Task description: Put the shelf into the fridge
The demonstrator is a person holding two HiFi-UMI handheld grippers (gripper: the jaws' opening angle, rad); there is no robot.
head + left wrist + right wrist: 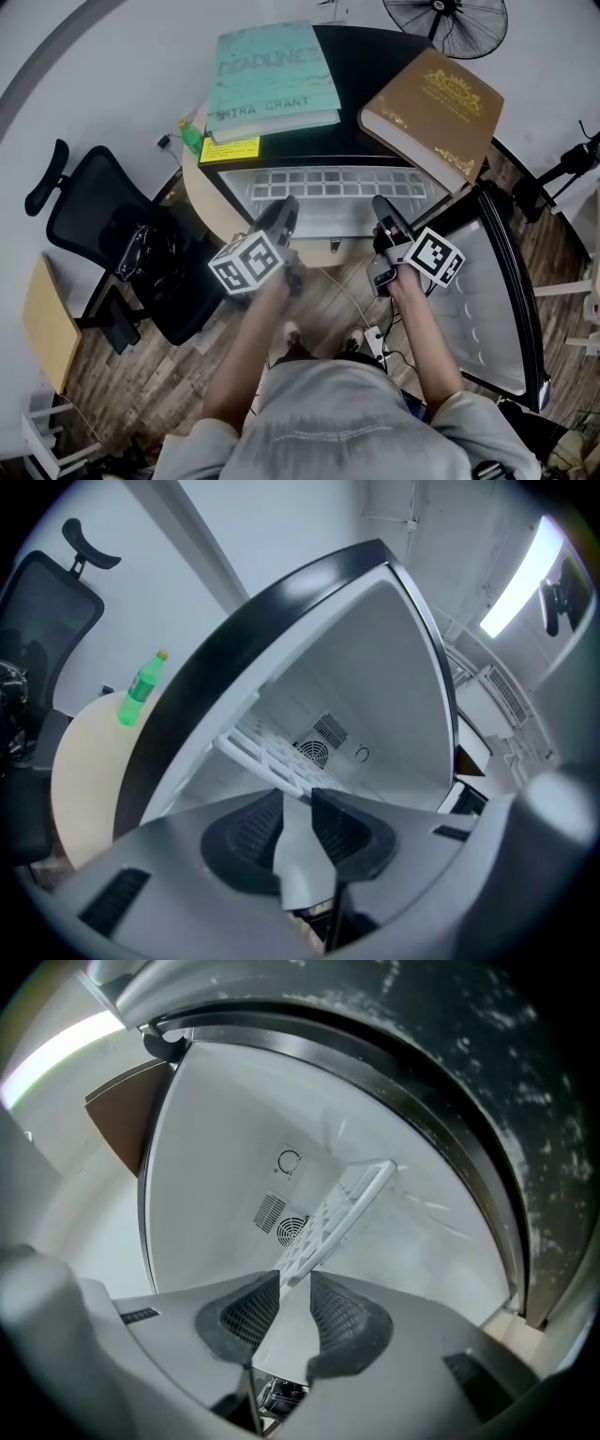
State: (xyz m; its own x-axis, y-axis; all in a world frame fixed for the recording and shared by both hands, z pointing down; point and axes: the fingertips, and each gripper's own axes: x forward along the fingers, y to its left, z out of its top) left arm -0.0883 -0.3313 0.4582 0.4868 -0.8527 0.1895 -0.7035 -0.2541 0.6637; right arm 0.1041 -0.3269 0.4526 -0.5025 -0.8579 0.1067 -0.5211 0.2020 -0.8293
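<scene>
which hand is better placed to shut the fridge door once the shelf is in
Right, probably: the right gripper holds the shelf on the side where the open door hangs. The left gripper holds the shelf's far side and would have to reach across.

Both arms reach forward
Left tongs [284, 208] and right tongs [386, 212] point nearly level, side by side, each clamped on the shelf [328, 187].
</scene>
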